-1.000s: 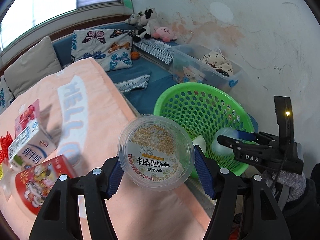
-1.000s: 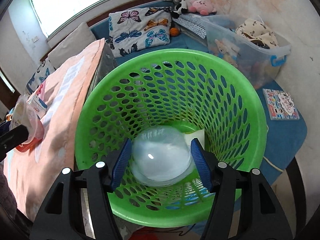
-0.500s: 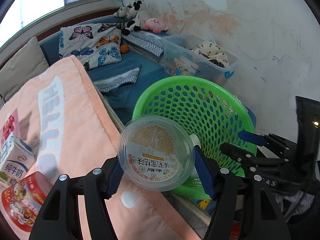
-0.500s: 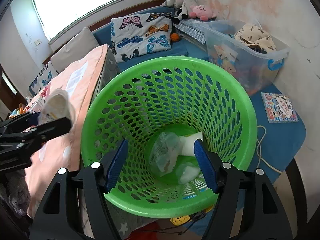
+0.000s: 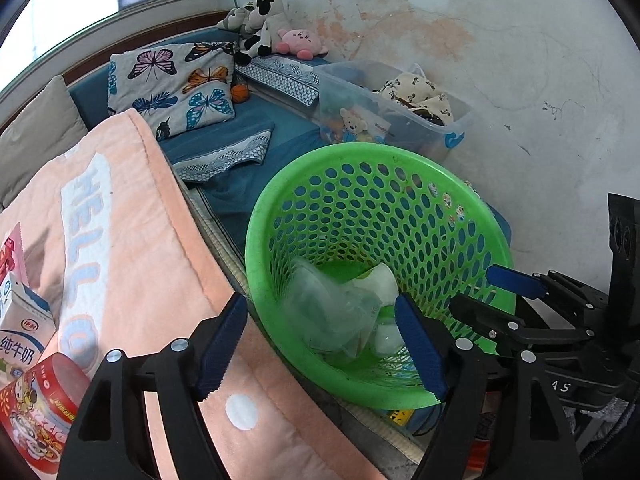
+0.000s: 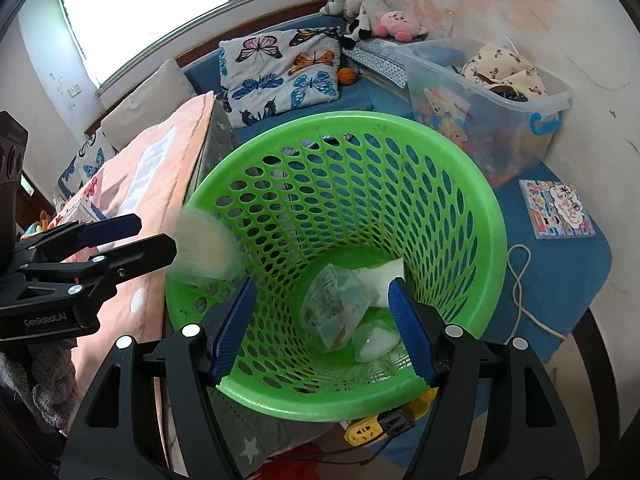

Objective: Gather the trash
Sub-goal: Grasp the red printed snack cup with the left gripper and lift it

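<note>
Two claws, both empty-handed. Nearest, from the left wrist: left gripper (image 5: pixel 320 304) with jaws opening at this moment, nothing pressed between the pads. Half a second back, clamped on a round printed cup (image 6: pixel 204 246); now let go. Seen from the right wrist as a pale blur just off the claw's tips, level with the near-left rim of the green basket (image 6: pixel 400 120), caught mid-drop and not yet settled. Looks likely to land inside, though too smeared to call for certain.

Right gripper (image 6: pixel 322 286): jaws apart over the basket mouth, nothing between them. A second ago closed around a clear dome lid (image 6: pixel 376 340); now lying on the basket floor.

Meaning for the task, as a judgement: two pieces delivered almost together, both claws free for another pick.

Inside the basket, near to far: the dome lid at the bottom, a crumpled clear wrapper (image 6: pixel 332 312) leaning over it, a white scrap (image 6: pixel 380 280) against the far wall. Nothing else to make out through the holes.

Left of the basket, on the peach blanket (image 5: pixel 140 260): a red printed tin (image 5: pixel 36 404), a milk carton (image 5: pixel 20 328) and a pink pack (image 5: pixel 10 248) at the frame edge. Probably the remaining trash.

Farther back, against the wall: a clear storage bin (image 6: pixel 500 120), open-topped, holding a bear-printed item, bright toys and a patterned cloth heaped on top. Not part of the job, by the look of it.
</note>
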